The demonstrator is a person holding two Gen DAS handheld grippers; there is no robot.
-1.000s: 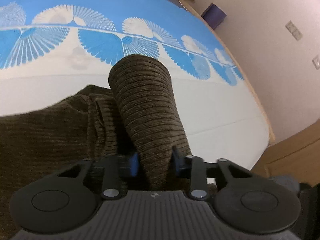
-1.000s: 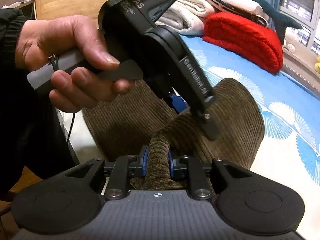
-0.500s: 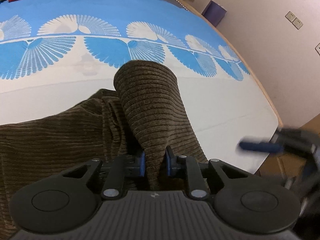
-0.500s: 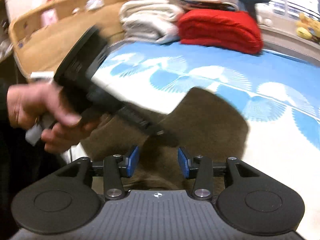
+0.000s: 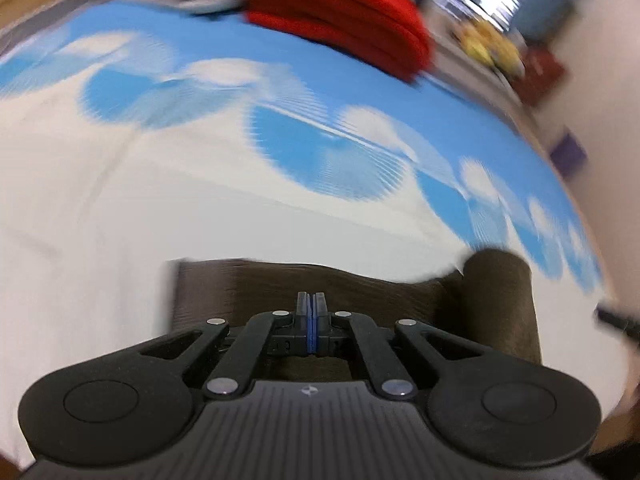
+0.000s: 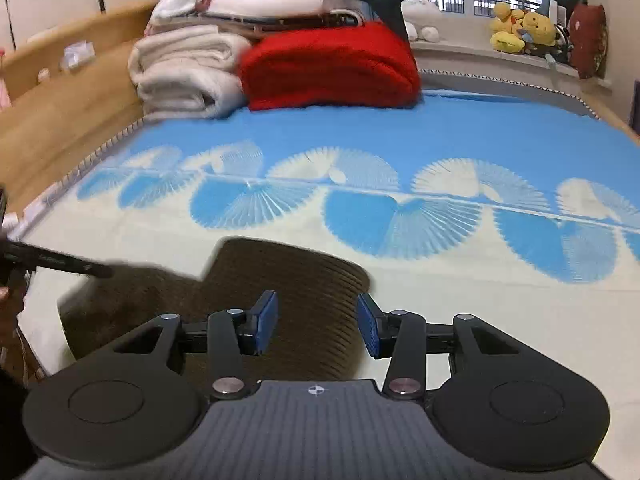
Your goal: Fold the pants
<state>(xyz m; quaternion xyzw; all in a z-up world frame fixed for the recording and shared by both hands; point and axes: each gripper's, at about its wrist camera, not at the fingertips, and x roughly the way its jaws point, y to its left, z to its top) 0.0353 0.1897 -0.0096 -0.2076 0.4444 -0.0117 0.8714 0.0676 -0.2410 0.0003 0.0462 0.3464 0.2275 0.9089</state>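
Observation:
The brown corduroy pants [image 6: 296, 280] lie folded on the white and blue bed sheet [image 6: 460, 288], near its front edge. In the left wrist view the pants [image 5: 380, 292] spread flat below my left gripper [image 5: 311, 312], with a raised fold [image 5: 498, 300] at the right. The left gripper's blue pads are pressed together with no cloth seen between them. My right gripper [image 6: 317, 322] is open above the pants, holding nothing. The left gripper's tip [image 6: 60, 264] shows at the left edge of the right wrist view.
A red folded blanket [image 6: 332, 64] and stacked white bedding [image 6: 188, 72] sit at the head of the bed. A wooden bed frame [image 6: 60, 112] runs along the left. Yellow plush toys [image 6: 524, 28] stand on the windowsill. The left wrist view is motion-blurred.
Both grippers let go of the pants. The right gripper opened and pulled back. The left gripper shut empty and swung quickly to face the head of the bed.

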